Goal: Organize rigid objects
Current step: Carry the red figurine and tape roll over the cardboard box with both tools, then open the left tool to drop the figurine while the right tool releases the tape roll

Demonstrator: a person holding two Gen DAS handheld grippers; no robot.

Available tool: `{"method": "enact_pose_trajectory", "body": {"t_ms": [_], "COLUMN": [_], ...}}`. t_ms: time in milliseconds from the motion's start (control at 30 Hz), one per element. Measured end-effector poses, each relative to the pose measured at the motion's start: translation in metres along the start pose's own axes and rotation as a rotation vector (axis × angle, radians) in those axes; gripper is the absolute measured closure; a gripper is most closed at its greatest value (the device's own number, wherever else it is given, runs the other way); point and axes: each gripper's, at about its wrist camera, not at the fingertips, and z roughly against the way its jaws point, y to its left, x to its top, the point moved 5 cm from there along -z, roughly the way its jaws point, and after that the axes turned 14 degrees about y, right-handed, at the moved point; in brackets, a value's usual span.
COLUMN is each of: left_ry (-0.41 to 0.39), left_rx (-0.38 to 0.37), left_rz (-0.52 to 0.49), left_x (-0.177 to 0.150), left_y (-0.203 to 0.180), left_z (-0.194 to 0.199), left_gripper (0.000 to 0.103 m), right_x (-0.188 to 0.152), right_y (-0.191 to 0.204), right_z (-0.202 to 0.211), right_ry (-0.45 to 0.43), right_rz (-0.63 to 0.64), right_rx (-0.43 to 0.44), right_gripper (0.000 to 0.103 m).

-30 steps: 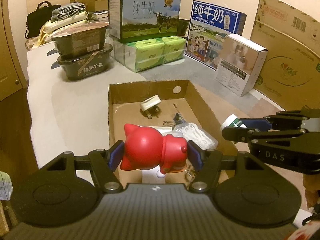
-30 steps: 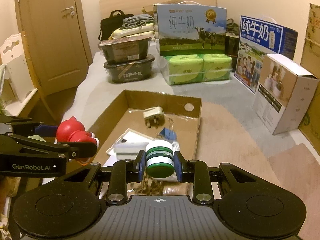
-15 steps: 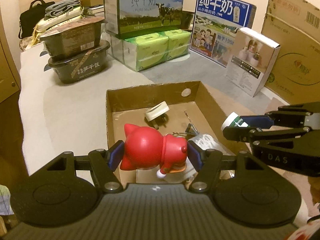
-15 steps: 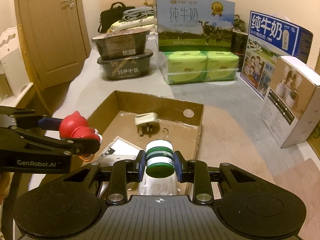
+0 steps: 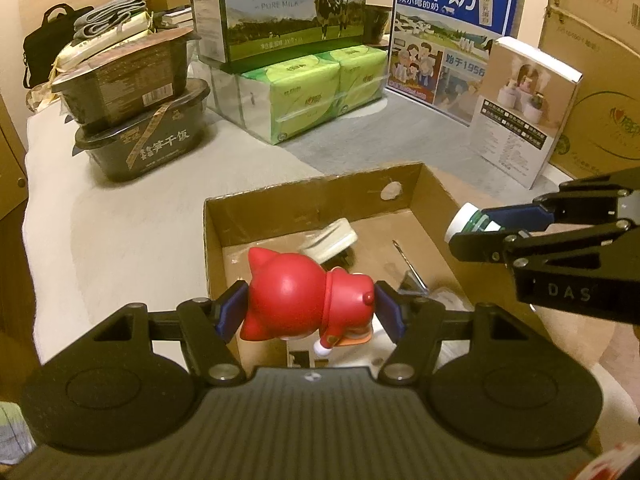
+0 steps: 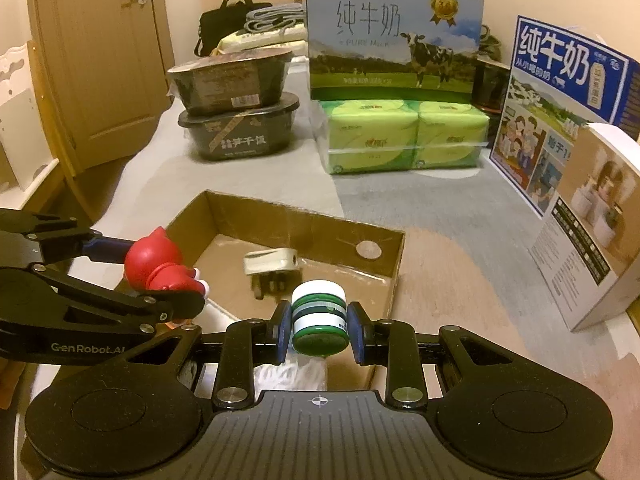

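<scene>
We see both views in warm, yellowish indoor light, rather dim, with dark rounded corners from the fisheye lens. Straight edges bend near the borders. The cardboard box (image 5: 316, 200) floor shows a soft glare. The white plug (image 6: 272, 264) looks slightly blurred; shadows are soft everywhere.

You are holding a glossy red figurine (image 5: 308, 298) between blue pads (image 5: 230, 310) on a black left gripper (image 5: 310, 312), and a white jar (image 6: 319, 316) banded in dark green in your right gripper (image 6: 319, 328). Below lies a plain brown cardboard box (image 6: 384, 236) with a cream plug (image 6: 270, 264). Far off sit lime-green tissue packs (image 6: 404, 136) and two black meal tubs (image 6: 238, 132).
</scene>
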Motion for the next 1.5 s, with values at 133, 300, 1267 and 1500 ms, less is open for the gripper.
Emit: {"method": "enact_pose_trajectory", "body": {"t_ms": [133, 300, 1267, 1500], "left_ry": [0.004, 0.011, -0.027, -0.027], "left_rx": [0.007, 0.012, 0.054, 0.069], "left_rz": [-0.015, -0.029, -0.038, -0.034], "left_x": [0.008, 0.018, 0.022, 0.019], "left_y": [0.003, 0.007, 0.016, 0.018], "left_z": [-0.008, -0.019, -0.02, -0.021], "left_gripper": [0.038, 0.038, 0.022, 0.022], "right_x": [0.009, 0.02, 0.039, 0.041], "right_y": [-0.006, -0.012, -0.021, -0.016], "right_z": [-0.008, -0.02, -0.039, -0.038], "right_ry": [0.003, 0.008, 0.007, -0.044], "right_rz": [0.004, 0.01, -0.01, 0.017], "right_rx": [0.003, 0.0, 0.007, 0.03], "right_gripper": [0.073, 0.073, 0.073, 0.061]}}
